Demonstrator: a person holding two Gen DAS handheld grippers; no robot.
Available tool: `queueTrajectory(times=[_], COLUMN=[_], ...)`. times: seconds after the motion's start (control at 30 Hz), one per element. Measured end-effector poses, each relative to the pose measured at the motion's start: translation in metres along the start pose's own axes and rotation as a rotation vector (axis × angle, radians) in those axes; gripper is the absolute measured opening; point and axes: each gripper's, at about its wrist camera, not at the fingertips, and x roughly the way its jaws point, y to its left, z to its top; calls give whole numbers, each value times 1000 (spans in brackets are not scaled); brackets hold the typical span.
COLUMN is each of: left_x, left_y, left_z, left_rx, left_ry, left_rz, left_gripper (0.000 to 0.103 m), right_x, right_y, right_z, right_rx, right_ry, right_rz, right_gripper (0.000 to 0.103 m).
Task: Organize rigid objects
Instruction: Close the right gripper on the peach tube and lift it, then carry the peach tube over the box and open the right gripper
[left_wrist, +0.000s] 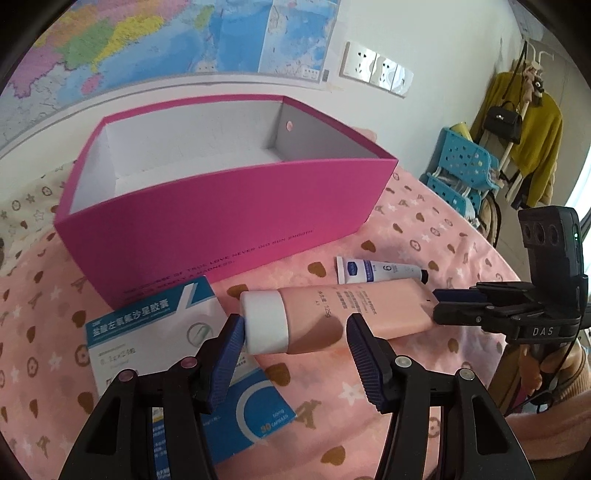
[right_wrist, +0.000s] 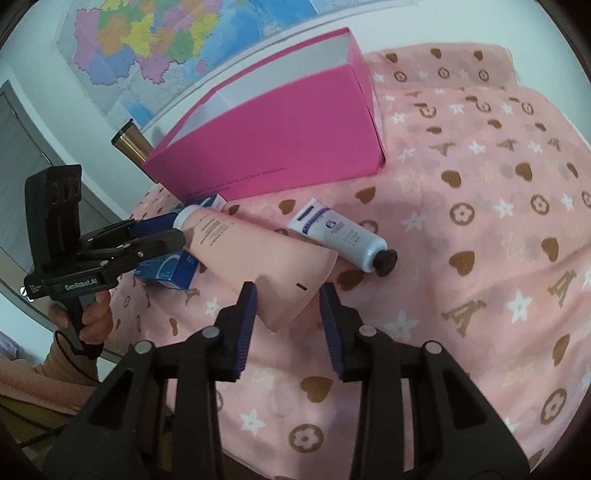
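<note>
Peach-pink plastic fills my view: the big pink tube (left_wrist: 354, 314) lies on its side in front of the magenta box (left_wrist: 229, 206), white cap (left_wrist: 264, 321) toward my left gripper (left_wrist: 295, 339). That gripper straddles the cap end, jaws apart; the left pad touches the cap's end, while the right pad sits just off the tube's body, so I call it open, not clamped. My right gripper (right_wrist: 288, 310) is at the tube's flat crimped tail, which sits between its jaws; the left pad is at the tail's edge and the other stands clear, so I cannot tell whether it is pinching. Just beyond the tube, nearer the box, lies the small white tube (right_wrist: 340, 232) with a black cap. A blue-and-white medicine carton (left_wrist: 159, 332) lies against the box's near wall, partly under the cap. The box stands open, its white inside bare. All rests on a pink cloth (right_wrist: 480, 221) printed with hearts and flowers. Behind the box a map (left_wrist: 147, 40) hangs on the white wall beside sockets (left_wrist: 376, 68).
</note>
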Motion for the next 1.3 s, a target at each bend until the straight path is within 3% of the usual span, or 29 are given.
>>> queueTrajectory(times=[0.4,0.8,1.03,1.3], left_x=[-39,-38,-10,29], left_y=[-8,-6,11,25], left_z=[24,74,96,103], left_rx=[-7,7,-42,-78], left_ry=[-135,-210,-168,-73], left_rz=[-4,42,41,38], left_gripper=[58,58,58,58], right_x=[-27,-43,-28,-2], right_y=[17,20,9,0], right_z=[27,92,133,156], right_rx=[-92,-198,-219,-242], right_ry=[-79,-184,-177,-121], right_rz=[1,-41,-73,-138], right_gripper=[38,38,38,38])
